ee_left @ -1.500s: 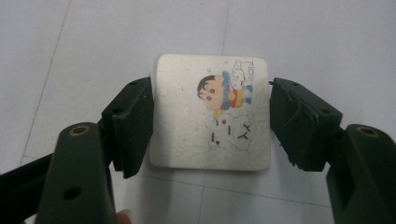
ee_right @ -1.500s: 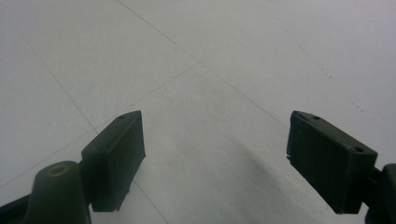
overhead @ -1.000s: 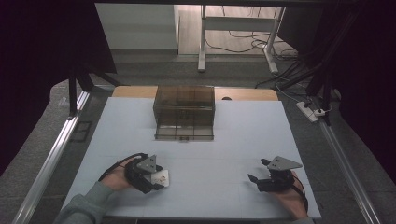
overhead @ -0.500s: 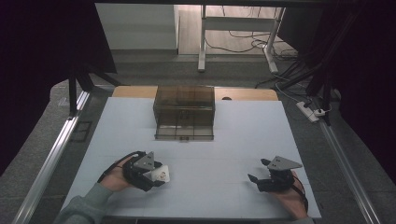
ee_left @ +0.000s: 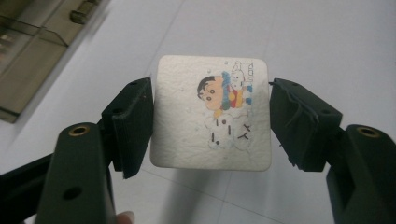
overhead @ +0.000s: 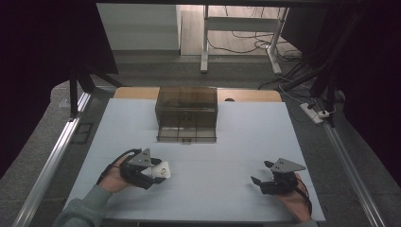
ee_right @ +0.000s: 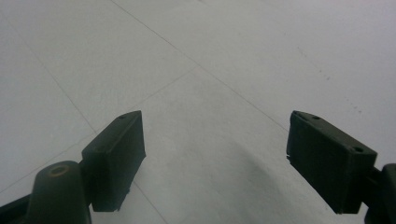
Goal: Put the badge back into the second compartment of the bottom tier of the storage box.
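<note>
A white square coaster [ee_left: 212, 116] printed with a cartoon child and a dog sits between the jaws of my left gripper [ee_left: 211, 122]. Both jaws press its side edges and it hangs slightly above the table, casting a shadow. In the high view the left gripper [overhead: 153, 174] is at the table's front left, with the coaster [overhead: 162, 170] sticking out toward the middle. My right gripper [overhead: 259, 181] rests at the front right. Its jaws stand wide apart over the bare table, and the right gripper [ee_right: 215, 144] has nothing between them.
A smoky transparent box [overhead: 187, 112] with a pulled-out compartmented drawer stands at the back middle of the pale table [overhead: 246, 137]. Metal rails run along both table sides. A power strip [overhead: 314, 113] and cables lie on the floor to the right.
The left gripper with the coaster has shifted slightly away from the front edge and a little up. The right gripper has stayed in place.
</note>
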